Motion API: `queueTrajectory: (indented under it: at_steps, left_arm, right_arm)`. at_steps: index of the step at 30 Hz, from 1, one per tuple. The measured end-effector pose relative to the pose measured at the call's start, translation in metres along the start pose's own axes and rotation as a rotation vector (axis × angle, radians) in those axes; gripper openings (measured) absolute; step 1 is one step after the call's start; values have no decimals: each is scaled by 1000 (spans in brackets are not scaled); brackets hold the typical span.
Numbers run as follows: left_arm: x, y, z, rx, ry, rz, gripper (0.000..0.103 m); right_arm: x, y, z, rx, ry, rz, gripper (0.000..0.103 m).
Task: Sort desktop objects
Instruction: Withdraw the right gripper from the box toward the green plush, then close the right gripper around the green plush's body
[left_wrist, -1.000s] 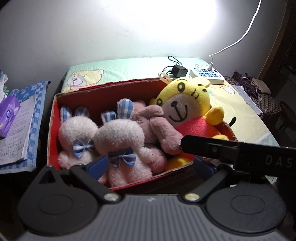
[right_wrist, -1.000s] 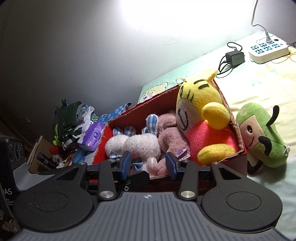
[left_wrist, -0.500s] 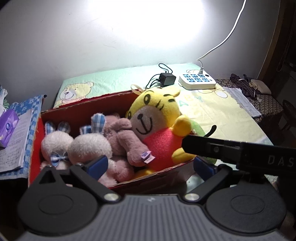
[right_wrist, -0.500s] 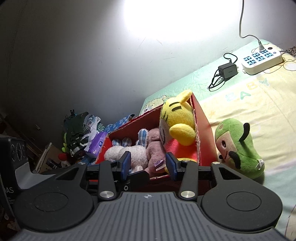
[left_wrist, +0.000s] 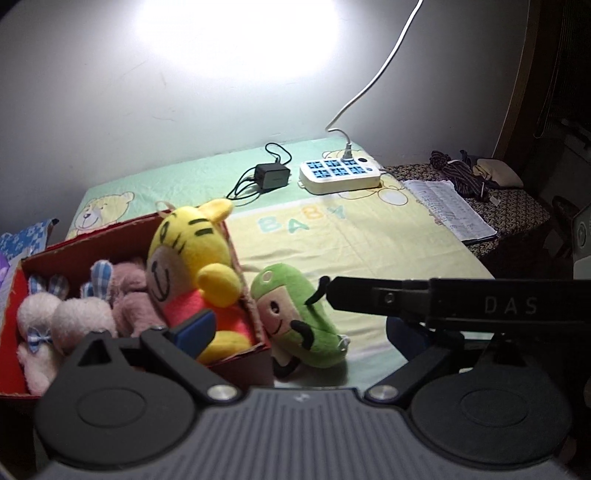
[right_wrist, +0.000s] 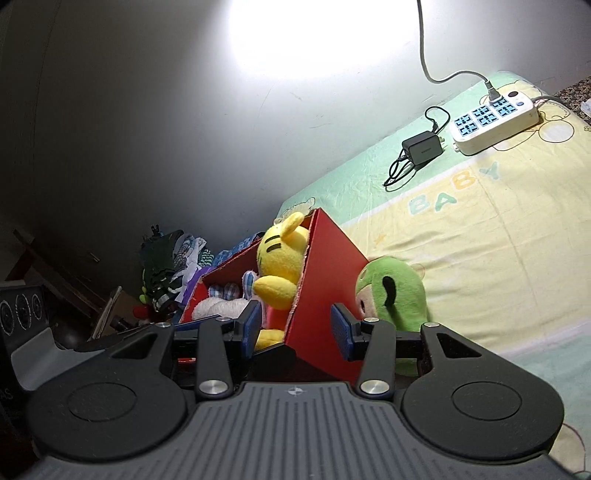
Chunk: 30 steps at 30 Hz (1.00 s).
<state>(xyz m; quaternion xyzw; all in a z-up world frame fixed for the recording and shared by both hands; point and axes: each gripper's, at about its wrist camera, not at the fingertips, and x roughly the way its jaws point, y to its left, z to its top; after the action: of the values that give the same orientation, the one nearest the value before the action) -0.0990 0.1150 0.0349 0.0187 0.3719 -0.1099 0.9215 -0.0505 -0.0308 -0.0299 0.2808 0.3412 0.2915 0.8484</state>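
Two tools are up close to a red cardboard box (left_wrist: 92, 240) full of soft toys. Nearest, the right tool (right_wrist: 297, 328) has its blue pads spread wide, straddling the box's near corner without pinching it: one pad sits inside the box by the yellow toy's foot, the other outside the red wall, just in front of the green plush (right_wrist: 397, 291). The left tool (left_wrist: 295, 328) is also spread apart, its left blue pad over the box's front edge; its right finger is partly hidden behind the dark bar of the other tool crossing the left wrist view.

Inside the box, a yellow tiger plush (left_wrist: 192, 266) in a red shirt leans against the right-hand wall, with a dusty pink plush (left_wrist: 131, 299) beside it and two pale pink bunnies (left_wrist: 55, 325) with blue checked ears and bows at the left end. The green plush lies outside on the counter, touching the box's right wall.

Further back, the counter is covered by a green and yellow sheet (left_wrist: 332, 236) printed with bears and the word BABY. Near the wall sit a black charger (left_wrist: 271, 176) with its coiled cable and a white power strip (left_wrist: 340, 176) with one white cord plugged in. Papers (left_wrist: 450, 210) lie off to the right.
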Motion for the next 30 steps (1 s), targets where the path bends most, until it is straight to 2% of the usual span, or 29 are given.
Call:
queueTrajectory:
  at_steps: [7, 13, 21, 30]
  left_arm:
    - [16, -37, -3, -4, -6, -41, 99]
    - [48, -57, -14, -5, 16, -7, 99]
    - [91, -60, -29, -30, 68, 66, 99]
    - [119, -47, -41, -96, 106, 93, 99]
  right_arm:
    - [-5, -38, 9, 20, 52, -1, 46]
    - [0, -61, 10, -2, 103, -10, 46]
    - [29, -91, 16, -34, 204, -13, 47]
    - [69, -114, 28, -23, 348, 77, 46]
